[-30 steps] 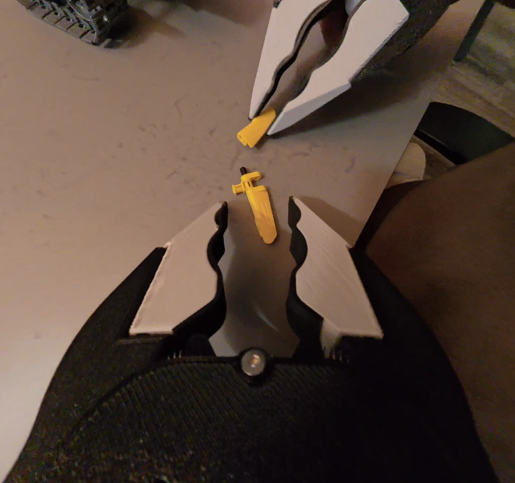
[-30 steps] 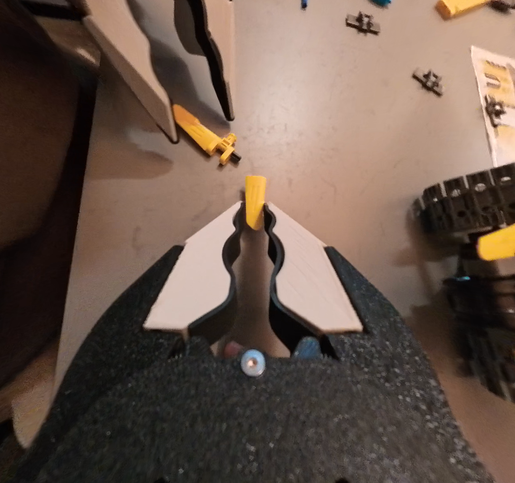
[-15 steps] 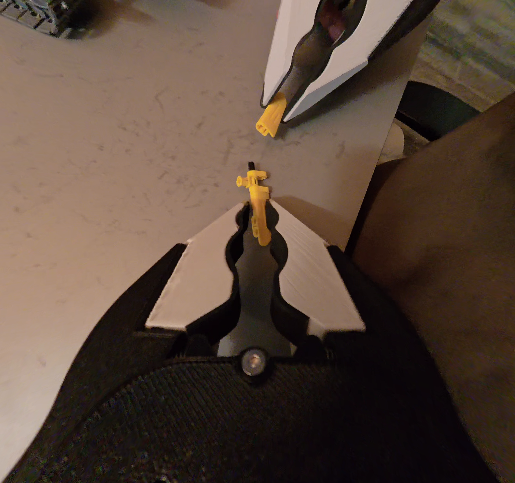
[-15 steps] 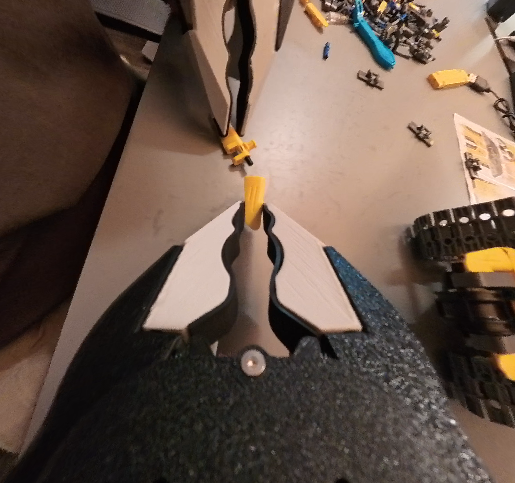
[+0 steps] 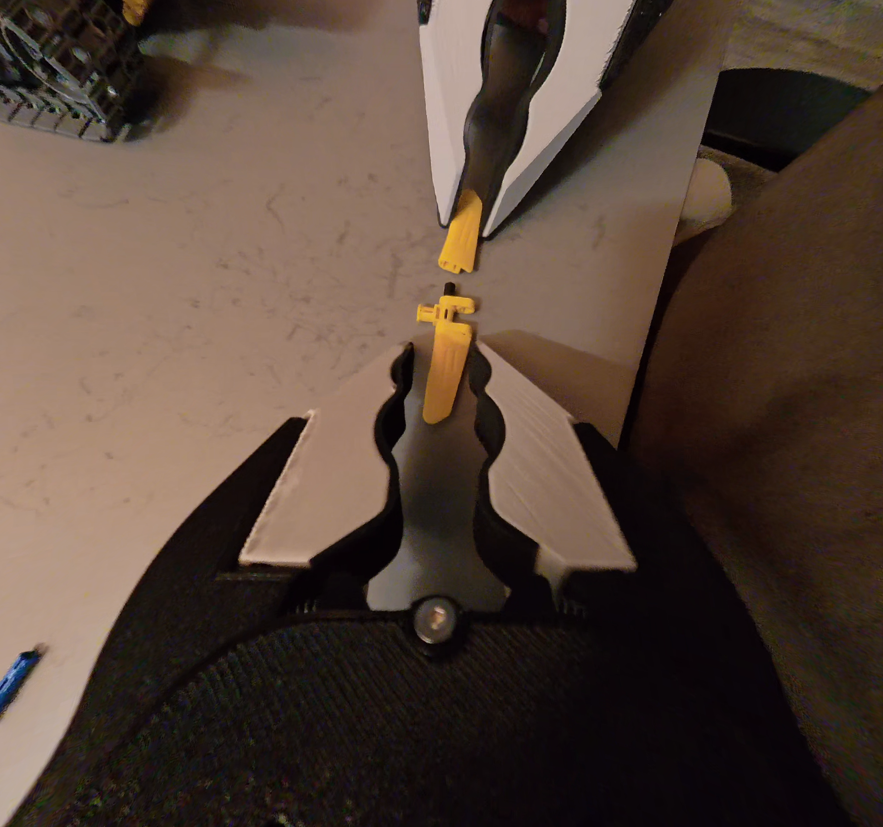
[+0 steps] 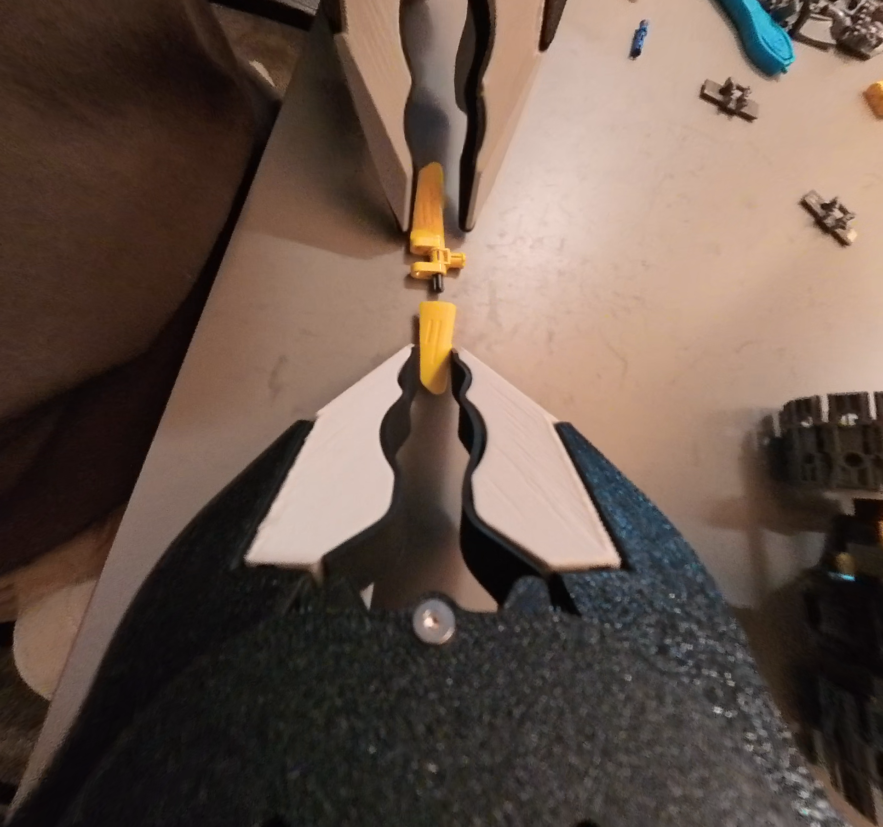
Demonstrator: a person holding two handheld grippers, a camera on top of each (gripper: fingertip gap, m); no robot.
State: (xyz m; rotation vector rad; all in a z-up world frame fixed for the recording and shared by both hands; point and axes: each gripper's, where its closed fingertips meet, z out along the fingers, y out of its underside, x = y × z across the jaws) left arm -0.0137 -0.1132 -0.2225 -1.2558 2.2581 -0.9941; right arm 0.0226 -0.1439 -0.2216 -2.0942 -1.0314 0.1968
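The left gripper (image 5: 439,348) was spread a second ago, with the long yellow piece (image 5: 444,374) lying loose between its fingers. It has since closed in around that piece. The piece now touches the right-hand pad, but a sliver of gap shows on the other side, so I cannot tell whether it is truly clamped. Just ahead of its fingertips, the piece's cross connector (image 5: 445,309) and black pin (image 5: 449,288) stick out. A little beyond them, close but not touching, is the short yellow piece (image 6: 435,350). It is pinched firmly at the tips of the right gripper (image 6: 432,350), which has swung from an angle to face the left one nose to nose. Both pieces sit low over the table (image 5: 191,278). The table edge (image 5: 659,326) runs close on the left gripper's right side, with a person's dark-clothed leg (image 5: 764,374) just past it, so there is little room that way. To its left the surface lies open, with a blue pin (image 5: 16,675) near behind. Farther ahead-left stands a black tracked model (image 5: 57,40). For the right gripper, scattered dark connectors (image 6: 728,97) and a teal part (image 6: 745,11) lie well off, ahead-right.
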